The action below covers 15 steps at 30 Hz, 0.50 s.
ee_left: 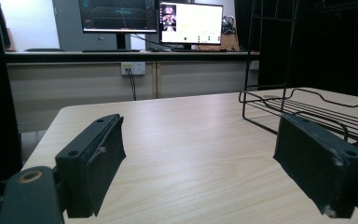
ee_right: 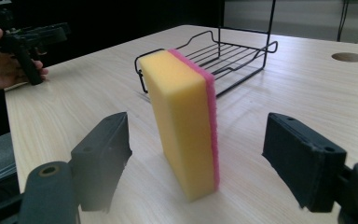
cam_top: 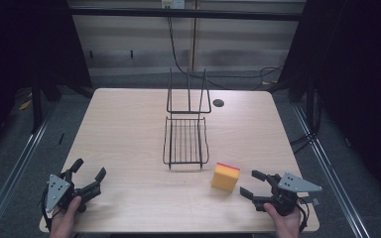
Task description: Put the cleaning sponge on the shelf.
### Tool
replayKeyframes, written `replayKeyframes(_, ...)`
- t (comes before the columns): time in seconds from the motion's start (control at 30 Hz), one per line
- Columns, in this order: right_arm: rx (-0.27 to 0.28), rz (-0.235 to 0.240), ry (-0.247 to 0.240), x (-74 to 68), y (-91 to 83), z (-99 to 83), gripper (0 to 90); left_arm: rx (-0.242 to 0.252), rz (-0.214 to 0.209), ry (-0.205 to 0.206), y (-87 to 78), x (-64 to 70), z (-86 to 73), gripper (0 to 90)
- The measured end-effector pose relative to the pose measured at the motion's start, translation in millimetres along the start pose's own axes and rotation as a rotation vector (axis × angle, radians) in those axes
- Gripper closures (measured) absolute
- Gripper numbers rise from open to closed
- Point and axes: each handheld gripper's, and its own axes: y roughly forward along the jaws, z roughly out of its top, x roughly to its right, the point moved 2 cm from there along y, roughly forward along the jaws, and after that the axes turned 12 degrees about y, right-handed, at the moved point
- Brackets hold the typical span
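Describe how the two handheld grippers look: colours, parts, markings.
Both the left gripper and the right gripper are black, each topped by a grey three-cornered plate with small dark dots. Their fingers are flat, rectangular black pads with screw holes; brass-coloured rings sit at the base.

Porous foam sponge on matt wood-grain table

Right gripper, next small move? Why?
Probably ease the right gripper forward until its open jaws straddle the sponge, then close. The sponge stands on edge on the table, just ahead of the jaws and apart from them, near the wire rack. The left gripper sits open, far off.
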Motion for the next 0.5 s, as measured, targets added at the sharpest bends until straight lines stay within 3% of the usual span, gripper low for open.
replayKeyframes(0.2,-0.007,0.024,-0.028,-1.2,3.9,4.5,27.5,0.0,0.0,0.0,0.0,0.0,0.0,15.6)
replayKeyframes(0.5,-0.016,0.072,-0.024,0.9,10.7,10.8,24.4,0.0,0.0,0.0,0.0,0.0,0.0,15.6)
